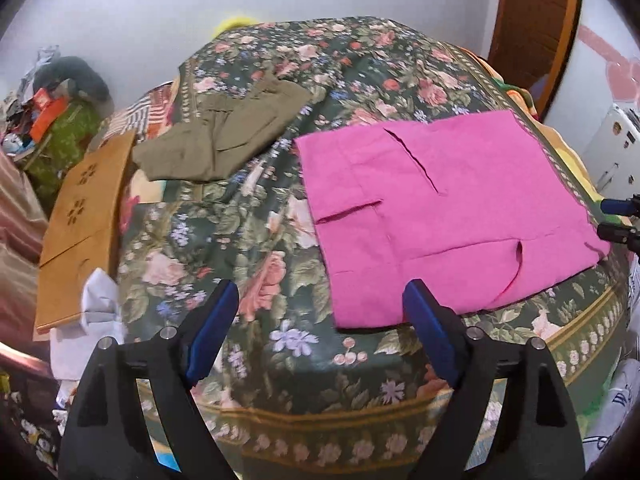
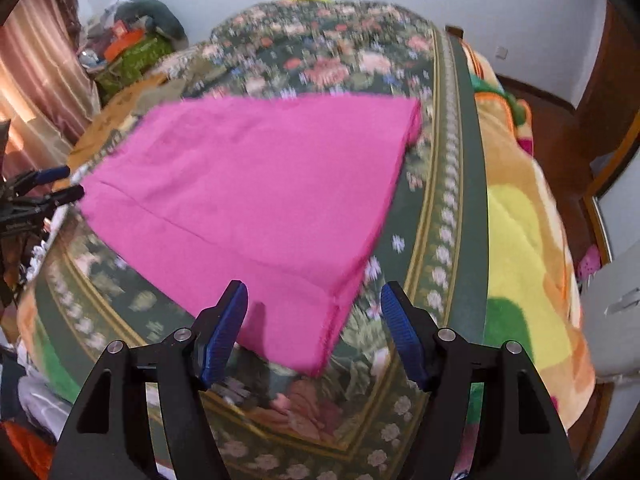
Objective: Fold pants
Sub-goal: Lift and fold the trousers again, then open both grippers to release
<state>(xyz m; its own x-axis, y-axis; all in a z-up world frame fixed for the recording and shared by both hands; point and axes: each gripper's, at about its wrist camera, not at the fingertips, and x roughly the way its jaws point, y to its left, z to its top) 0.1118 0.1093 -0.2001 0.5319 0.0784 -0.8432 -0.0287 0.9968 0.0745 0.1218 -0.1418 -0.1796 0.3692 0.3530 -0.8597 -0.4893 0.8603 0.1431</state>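
A wooden board (image 1: 82, 224) and crumpled olive pants (image 1: 224, 136) lie left on the floral bedspread (image 1: 248, 240); pink pants (image 1: 448, 208) lie flat and folded at centre-right. The left gripper (image 1: 320, 300) and right gripper (image 2: 314, 300) hover near the pink fabric, blue fingers spread wide, holding nothing.

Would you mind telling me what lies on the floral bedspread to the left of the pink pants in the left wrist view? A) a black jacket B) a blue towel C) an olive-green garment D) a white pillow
C: an olive-green garment lies rumpled on the floral bedspread, apart from the pink pants and left of them.
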